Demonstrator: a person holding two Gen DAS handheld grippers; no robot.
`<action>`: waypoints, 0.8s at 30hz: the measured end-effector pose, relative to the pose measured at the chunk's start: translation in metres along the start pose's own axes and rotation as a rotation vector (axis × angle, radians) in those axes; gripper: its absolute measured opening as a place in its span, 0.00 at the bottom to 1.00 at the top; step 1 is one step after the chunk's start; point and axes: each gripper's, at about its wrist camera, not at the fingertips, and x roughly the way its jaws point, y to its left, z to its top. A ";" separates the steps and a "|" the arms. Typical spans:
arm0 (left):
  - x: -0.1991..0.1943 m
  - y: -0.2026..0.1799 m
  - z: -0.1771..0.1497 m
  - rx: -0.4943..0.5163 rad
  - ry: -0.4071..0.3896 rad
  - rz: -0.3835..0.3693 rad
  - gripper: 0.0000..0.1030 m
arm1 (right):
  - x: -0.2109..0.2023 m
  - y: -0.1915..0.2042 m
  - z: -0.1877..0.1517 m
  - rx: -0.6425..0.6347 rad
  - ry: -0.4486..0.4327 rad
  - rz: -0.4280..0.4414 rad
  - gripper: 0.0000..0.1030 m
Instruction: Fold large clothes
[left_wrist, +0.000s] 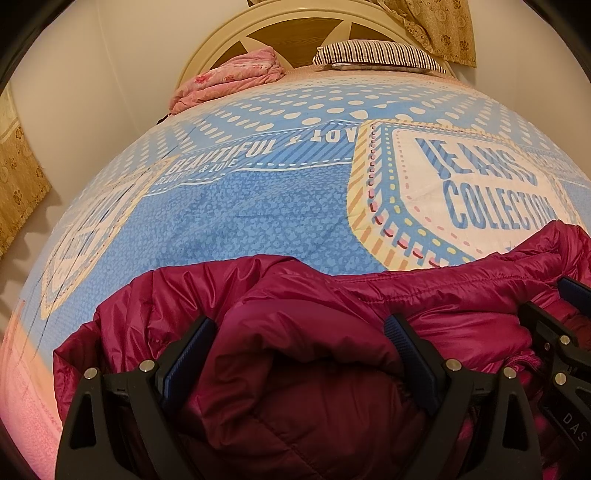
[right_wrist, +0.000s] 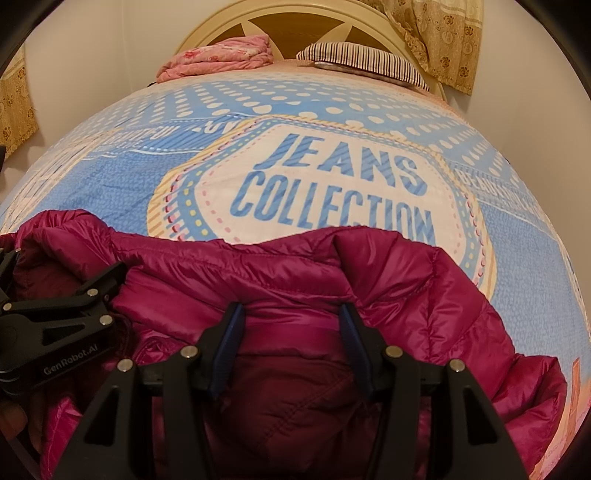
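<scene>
A magenta puffer jacket (left_wrist: 332, 295) lies bunched at the near edge of the bed; it also shows in the right wrist view (right_wrist: 295, 273). My left gripper (left_wrist: 301, 332) is open, its jaws wide apart with a thick fold of the jacket bulging between them. My right gripper (right_wrist: 291, 314) is open too, jaws straddling a padded fold. The right gripper also shows at the right edge of the left wrist view (left_wrist: 554, 332), and the left gripper at the left edge of the right wrist view (right_wrist: 74, 295). The two grippers sit side by side, close together.
The bed is covered by a blue and white quilt (right_wrist: 332, 177) printed "JEANS COLLECTION". At the headboard (right_wrist: 288, 22) lie a folded pink blanket (right_wrist: 221, 55) and a striped pillow (right_wrist: 362, 59). Patterned curtains (right_wrist: 443, 37) hang at the right, white wall at the left.
</scene>
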 end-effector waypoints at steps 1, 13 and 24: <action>0.000 -0.001 0.000 0.000 0.000 0.001 0.92 | 0.000 0.000 0.000 0.000 0.000 0.000 0.55; 0.001 -0.001 0.000 0.004 0.002 0.006 0.92 | 0.001 0.003 0.001 -0.015 0.004 -0.018 0.56; -0.051 0.006 0.003 0.039 -0.059 -0.013 0.92 | -0.024 -0.006 0.011 -0.064 0.020 -0.047 0.80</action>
